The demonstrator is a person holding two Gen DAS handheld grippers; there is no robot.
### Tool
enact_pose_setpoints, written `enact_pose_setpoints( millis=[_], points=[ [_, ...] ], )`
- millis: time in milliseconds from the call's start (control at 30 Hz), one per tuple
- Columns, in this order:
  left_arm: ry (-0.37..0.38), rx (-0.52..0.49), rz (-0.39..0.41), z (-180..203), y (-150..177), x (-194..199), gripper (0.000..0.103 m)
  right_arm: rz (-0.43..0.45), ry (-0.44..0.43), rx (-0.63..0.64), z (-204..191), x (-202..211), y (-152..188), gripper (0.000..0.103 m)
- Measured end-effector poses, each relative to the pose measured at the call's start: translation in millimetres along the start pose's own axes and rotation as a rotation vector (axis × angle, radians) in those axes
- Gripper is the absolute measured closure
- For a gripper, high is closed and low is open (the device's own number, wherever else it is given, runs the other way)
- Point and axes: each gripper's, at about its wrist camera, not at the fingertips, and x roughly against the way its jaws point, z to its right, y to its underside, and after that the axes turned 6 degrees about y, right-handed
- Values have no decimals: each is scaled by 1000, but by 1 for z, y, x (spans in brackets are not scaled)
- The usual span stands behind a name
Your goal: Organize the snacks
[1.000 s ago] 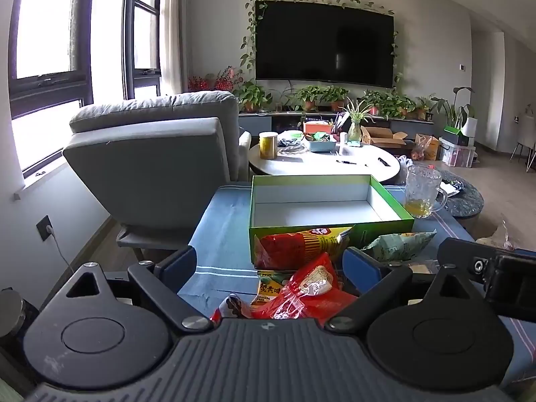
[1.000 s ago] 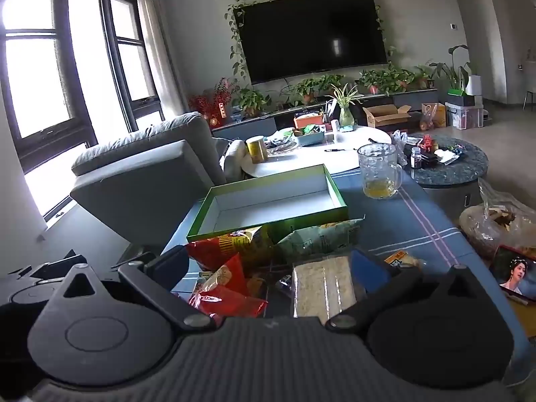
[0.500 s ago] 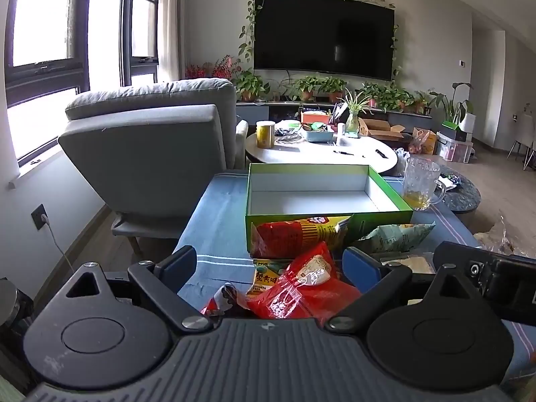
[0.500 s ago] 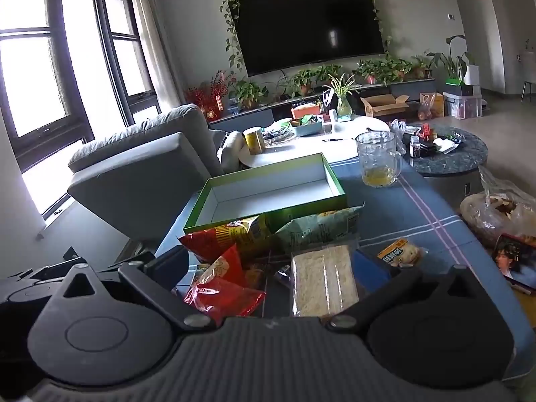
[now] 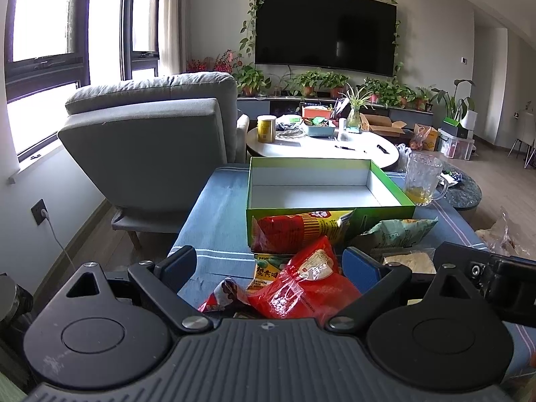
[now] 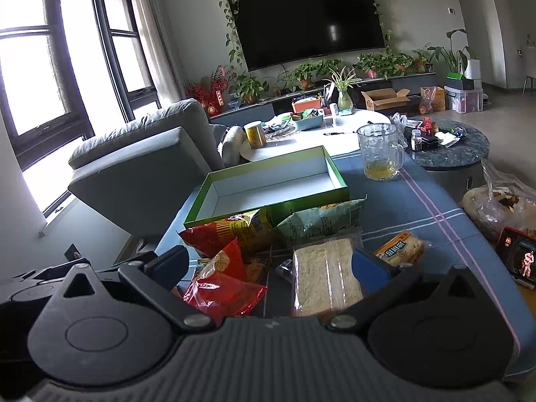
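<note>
Snack packets (image 6: 234, 234) heaped against green box (image 6: 338, 186), glass mug (image 6: 380, 155) beyond.

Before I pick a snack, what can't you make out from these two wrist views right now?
- Small packets under the red bag: left view, covered by it and the gripper body.
- Near end of the cracker pack: right view, cut off by the gripper body.
- Print on the green bag: too small to read.
- Contents of the plastic bag: right view, blurred by glare and wrinkles.
</note>
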Motion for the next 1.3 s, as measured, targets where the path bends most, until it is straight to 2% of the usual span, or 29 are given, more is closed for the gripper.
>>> enact_pose_setpoints(
  millis=[1300],
  points=[
    [3, 16, -9, -1, 2, -1, 10, -27, -3, 3, -3, -3, 4, 23]
  ],
)
